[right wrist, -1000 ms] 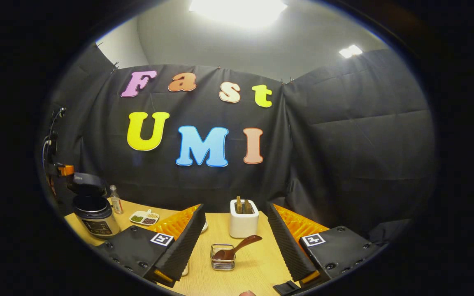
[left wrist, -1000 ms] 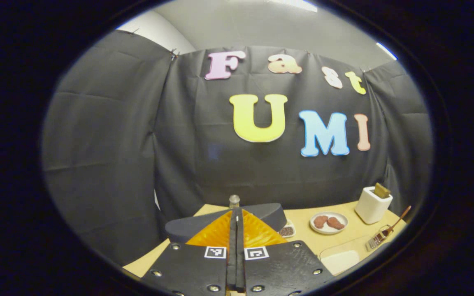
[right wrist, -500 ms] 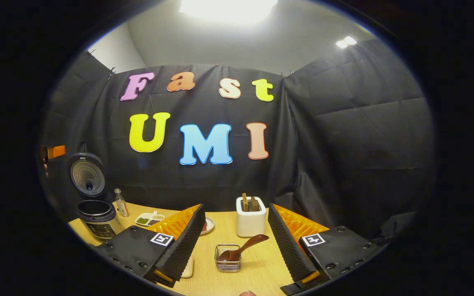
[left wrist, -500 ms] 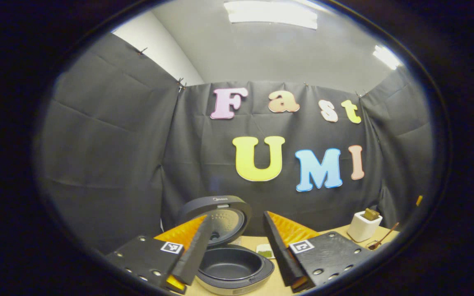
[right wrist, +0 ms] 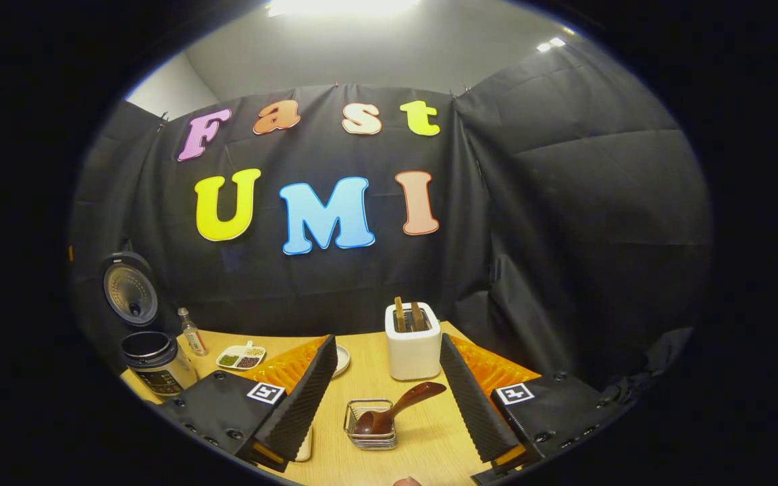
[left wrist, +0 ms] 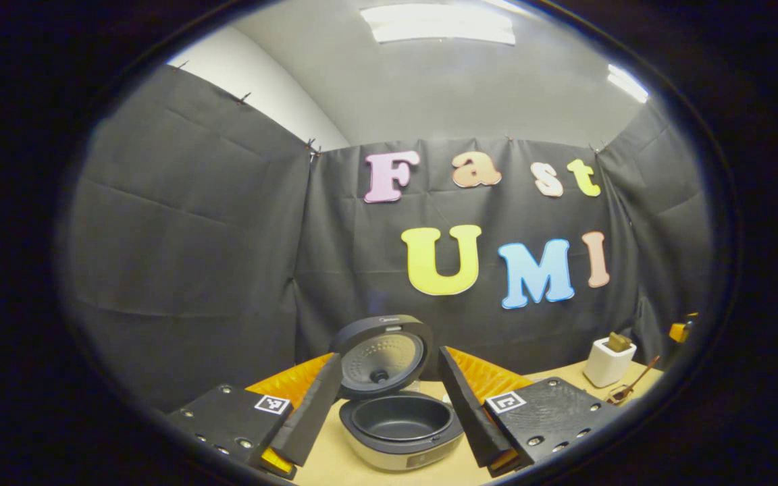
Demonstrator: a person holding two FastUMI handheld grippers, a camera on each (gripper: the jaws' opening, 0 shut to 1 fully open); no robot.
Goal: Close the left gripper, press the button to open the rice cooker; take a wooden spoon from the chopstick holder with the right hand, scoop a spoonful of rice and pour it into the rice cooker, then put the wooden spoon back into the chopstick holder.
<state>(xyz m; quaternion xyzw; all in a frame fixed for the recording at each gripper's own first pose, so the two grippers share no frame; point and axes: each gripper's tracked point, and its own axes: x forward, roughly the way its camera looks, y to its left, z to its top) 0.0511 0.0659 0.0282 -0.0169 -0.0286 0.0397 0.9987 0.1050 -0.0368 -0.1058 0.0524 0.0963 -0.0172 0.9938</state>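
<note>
Rice cooker [left wrist: 400, 418] lid up — both claws agape, wooden spoon [right wrist: 396, 410] untouched

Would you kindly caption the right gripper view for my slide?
Open gripper faces the wooden spoon resting in its wire holder before a white toaster.

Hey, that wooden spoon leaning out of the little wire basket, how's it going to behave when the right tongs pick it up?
The wooden spoon looks rigid, so it probably won't flex. Its smooth, glossy, rounded handle may slip or twist between the tongs. The wire basket looks light, so it might tip or drag if the bowl catches.
</note>
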